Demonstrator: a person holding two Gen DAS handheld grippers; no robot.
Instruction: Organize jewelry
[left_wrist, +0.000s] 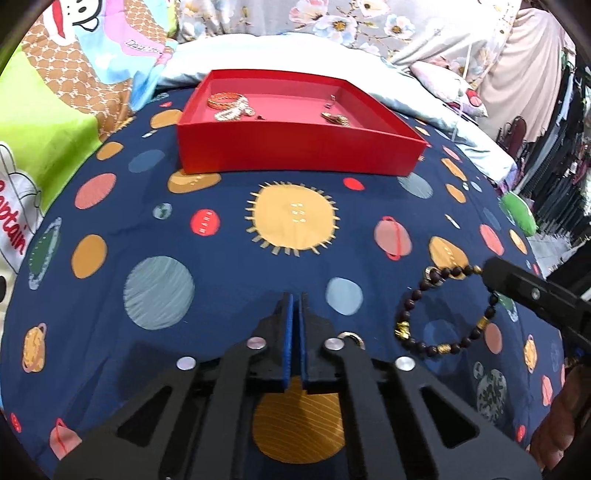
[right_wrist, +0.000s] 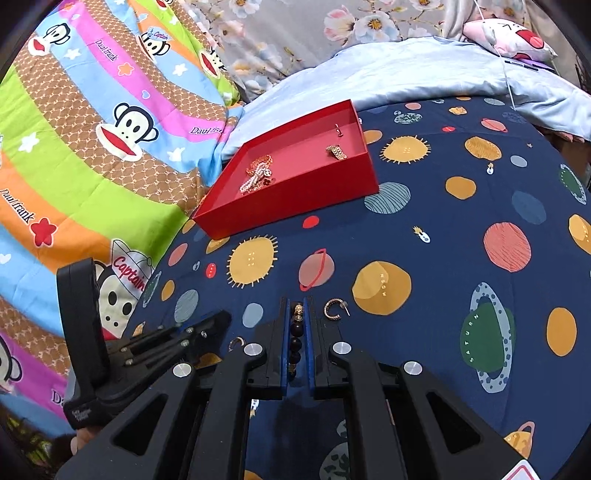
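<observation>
A red tray (left_wrist: 295, 153) sits at the far side of the planet-print sheet; it also shows in the right wrist view (right_wrist: 295, 206). It holds a pearl and orange bracelet pile (left_wrist: 231, 107) and a gold piece (left_wrist: 336, 119). A dark bead bracelet (left_wrist: 417, 317) with gold beads lies on the sheet at the right. My right gripper (right_wrist: 297, 314) is shut on the bead bracelet (right_wrist: 295, 341), with beads between the pads. My left gripper (left_wrist: 296, 299) is shut and empty above the sheet. A gold hoop earring (right_wrist: 334, 309) lies just right of the right gripper.
A small ring (left_wrist: 351, 338) lies by the left gripper's right finger. Another small earring (right_wrist: 490, 168) lies far right on the sheet. A cartoon monkey quilt (right_wrist: 92, 147) is to the left and a pale blue pillow (right_wrist: 424, 70) lies behind the tray.
</observation>
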